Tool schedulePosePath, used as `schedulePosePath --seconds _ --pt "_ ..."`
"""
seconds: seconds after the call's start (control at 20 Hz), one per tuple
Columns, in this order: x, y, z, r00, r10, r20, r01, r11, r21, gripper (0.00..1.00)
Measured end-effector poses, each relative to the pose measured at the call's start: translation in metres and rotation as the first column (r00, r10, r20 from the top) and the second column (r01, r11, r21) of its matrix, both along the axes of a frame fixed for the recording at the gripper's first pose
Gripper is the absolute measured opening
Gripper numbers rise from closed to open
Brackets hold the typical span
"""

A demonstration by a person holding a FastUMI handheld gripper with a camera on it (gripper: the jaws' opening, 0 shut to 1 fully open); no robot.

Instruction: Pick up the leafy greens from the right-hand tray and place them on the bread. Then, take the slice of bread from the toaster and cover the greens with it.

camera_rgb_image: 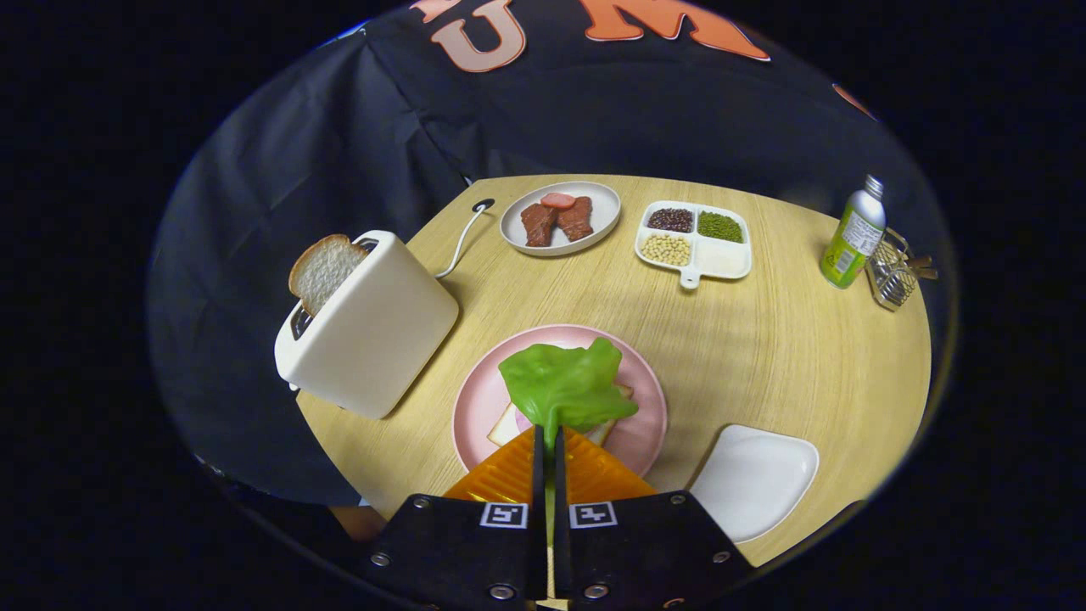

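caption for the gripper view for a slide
Gripper shut on leafy greens, held over bread on the pink plate.

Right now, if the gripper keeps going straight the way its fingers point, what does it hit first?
Probably the bread slice on the pink plate. The gripper is shut on the leafy greens, which hang just ahead of its fingers over that bread. Depth is unclear, so height above it is uncertain.

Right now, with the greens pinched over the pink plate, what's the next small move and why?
Probably lower a little and open the jaws. The gripper is shut on the leafy greens, which already hang over the bread on the pink plate. The toaster slice comes after.
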State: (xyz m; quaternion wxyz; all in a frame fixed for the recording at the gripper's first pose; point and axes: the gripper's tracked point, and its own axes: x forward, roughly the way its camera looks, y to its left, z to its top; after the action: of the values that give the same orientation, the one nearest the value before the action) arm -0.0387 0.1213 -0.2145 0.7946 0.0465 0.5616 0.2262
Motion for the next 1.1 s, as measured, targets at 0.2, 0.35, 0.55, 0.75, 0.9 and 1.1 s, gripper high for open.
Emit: schedulePosePath --seconds 0.2,0.35,0.55,0.75,0.9,1.1 --pt "-0.008 0.029 -0.009 0.998 0.039 -0.052 -0.037 0.999 0.038 0.04" --pt "-0.009 0.038 -0.017 0.996 0.07 -0.062 -0.068 0.997 0.035 0.03" --pt "-0.015 0.039 -0.039 0.989 0.088 -0.12 -0.087 0.996 0.008 0.04" --pt "-0.001 0.027 -0.052 0.994 0.065 -0.088 -0.07 0.996 -0.049 0.06" --pt "0.009 0.019 -0.057 0.997 0.069 -0.032 -0.072 0.992 -0.105 0.09" --pt "0.017 0.013 -0.058 0.997 0.074 0.016 -0.07 0.985 -0.155 0.13"
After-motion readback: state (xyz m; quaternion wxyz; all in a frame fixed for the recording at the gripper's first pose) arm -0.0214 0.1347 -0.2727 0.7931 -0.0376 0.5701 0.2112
